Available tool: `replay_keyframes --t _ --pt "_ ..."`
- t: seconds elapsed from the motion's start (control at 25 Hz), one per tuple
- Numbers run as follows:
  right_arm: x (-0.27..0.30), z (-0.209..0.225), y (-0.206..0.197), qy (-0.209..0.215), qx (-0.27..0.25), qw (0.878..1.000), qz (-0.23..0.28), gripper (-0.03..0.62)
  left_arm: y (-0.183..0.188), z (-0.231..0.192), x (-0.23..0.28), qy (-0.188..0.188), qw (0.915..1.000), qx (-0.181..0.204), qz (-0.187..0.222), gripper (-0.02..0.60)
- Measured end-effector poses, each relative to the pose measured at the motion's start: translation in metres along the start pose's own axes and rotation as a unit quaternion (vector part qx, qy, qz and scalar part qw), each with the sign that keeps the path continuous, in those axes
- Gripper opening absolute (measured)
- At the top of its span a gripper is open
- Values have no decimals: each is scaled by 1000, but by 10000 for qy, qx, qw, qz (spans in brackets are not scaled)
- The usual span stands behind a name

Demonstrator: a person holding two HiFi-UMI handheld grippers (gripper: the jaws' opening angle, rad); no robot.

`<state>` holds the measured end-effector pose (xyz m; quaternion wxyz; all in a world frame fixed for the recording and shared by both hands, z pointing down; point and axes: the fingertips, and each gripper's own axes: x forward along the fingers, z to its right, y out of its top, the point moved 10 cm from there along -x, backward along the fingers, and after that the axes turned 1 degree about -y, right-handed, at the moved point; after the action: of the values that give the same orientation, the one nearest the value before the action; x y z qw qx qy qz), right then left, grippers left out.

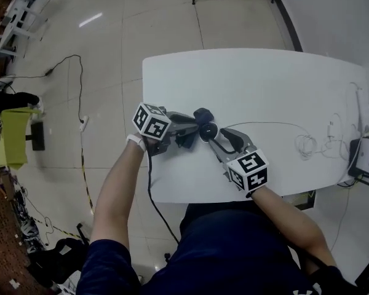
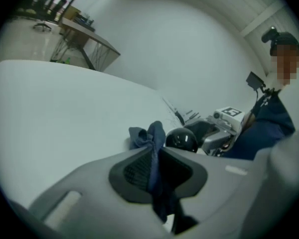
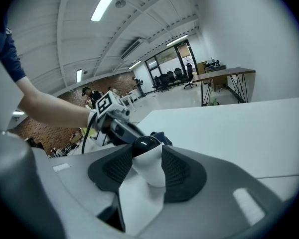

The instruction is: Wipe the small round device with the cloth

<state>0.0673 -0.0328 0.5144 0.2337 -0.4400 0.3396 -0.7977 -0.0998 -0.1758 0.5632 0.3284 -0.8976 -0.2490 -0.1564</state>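
The device [image 3: 145, 143] shows only its top between the right tongs [image 3: 148, 152]. The left tongs [image 2: 154, 152] hide much of the cloth [image 2: 150, 133].

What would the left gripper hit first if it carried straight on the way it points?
Probably the small glossy black round device, just beyond the dark blue cloth pinched in its jaws; depth is hard to judge.

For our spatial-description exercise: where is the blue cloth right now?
In the left gripper view the cloth is pinched in the left gripper, its bunched end just left of the small round device.
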Motion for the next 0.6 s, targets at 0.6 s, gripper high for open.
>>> replay_keyframes --t 0.6 --pt "4 6 4 181 -141 9997 -88 187 -108 63 37 1308 8291 -2687 4725 54"
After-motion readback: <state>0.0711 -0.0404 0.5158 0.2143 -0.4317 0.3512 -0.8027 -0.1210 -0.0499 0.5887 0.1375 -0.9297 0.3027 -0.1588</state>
